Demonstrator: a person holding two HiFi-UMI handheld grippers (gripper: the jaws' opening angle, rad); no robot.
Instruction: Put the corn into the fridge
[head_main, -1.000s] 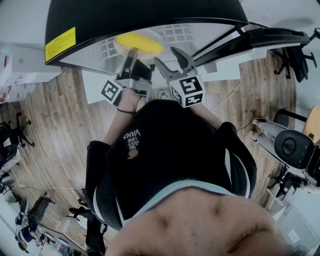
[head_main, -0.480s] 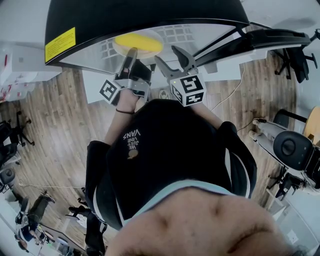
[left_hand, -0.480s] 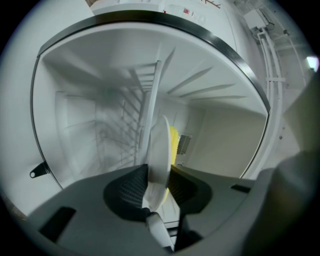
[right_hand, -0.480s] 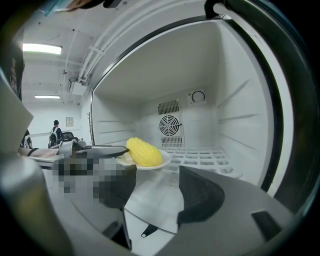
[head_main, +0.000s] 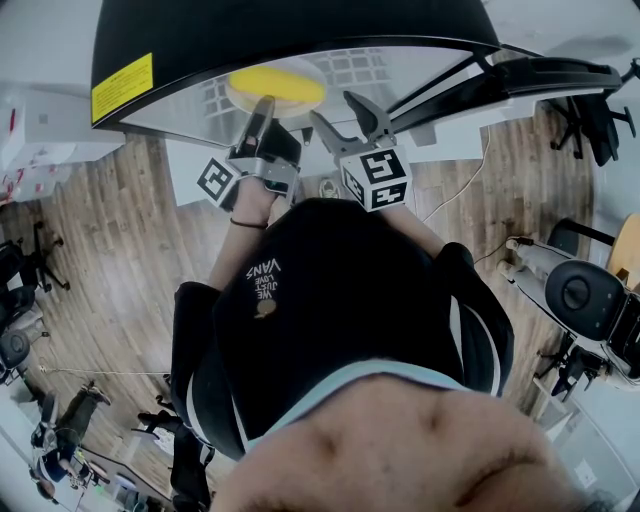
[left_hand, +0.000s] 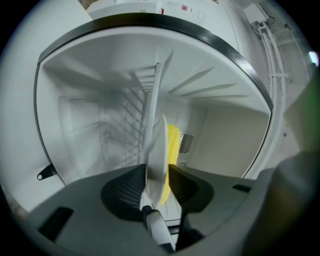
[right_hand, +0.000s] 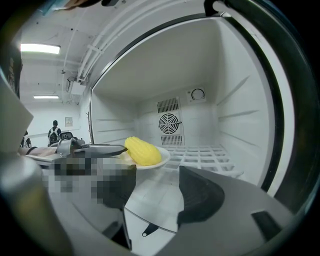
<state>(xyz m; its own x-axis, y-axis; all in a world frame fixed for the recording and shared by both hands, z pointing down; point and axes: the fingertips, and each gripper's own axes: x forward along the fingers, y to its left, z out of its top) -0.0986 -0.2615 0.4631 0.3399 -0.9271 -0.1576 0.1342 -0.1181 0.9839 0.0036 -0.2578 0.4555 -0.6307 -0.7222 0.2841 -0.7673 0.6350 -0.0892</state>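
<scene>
Left tool (left_hand: 157, 181) jaws just opening, plate (left_hand: 156, 147) rim loose between them

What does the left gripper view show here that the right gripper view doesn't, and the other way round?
Only the left gripper view: the plate edge-on, its rim between the pads of the left claw, which have just been opening and do not seem to press it. Only the right gripper view: the right claw, open and empty, and the dial on the back wall. Both: the corn on that plate, the wire shelf, the fridge interior.
</scene>
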